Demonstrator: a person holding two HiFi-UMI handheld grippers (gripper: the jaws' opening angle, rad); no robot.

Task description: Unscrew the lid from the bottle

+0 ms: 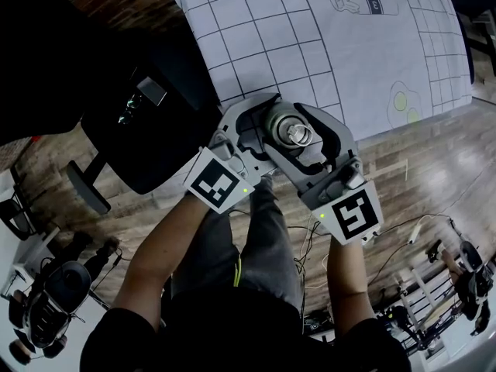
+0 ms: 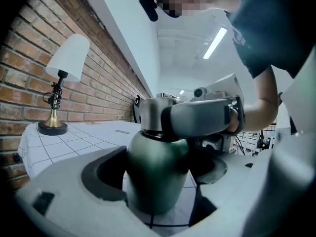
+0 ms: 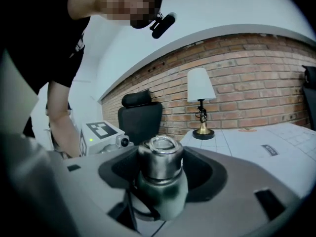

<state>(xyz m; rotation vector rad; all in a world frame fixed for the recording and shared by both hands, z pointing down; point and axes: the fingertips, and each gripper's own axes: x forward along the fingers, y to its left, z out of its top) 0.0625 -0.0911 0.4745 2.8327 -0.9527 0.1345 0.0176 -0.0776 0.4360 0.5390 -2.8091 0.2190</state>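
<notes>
A dark green bottle (image 2: 153, 172) with a silver lid (image 1: 297, 135) stands upright between both grippers at the near edge of the table (image 1: 349, 53). My left gripper (image 1: 266, 124) comes in from the lower left and is shut on the bottle's body, low down. My right gripper (image 1: 304, 136) comes from the lower right, higher up. Its jaws wrap the lid (image 3: 160, 163) on both sides, and one grey jaw lies across the lid in the left gripper view. The bottle's base is hidden by the jaws.
A white gridded cloth covers the table. A brass lamp with a white shade (image 3: 200, 102) stands by the brick wall. A black office chair (image 1: 147, 130) sits left of the table edge. Cables and gear lie on the wooden floor (image 1: 434, 177).
</notes>
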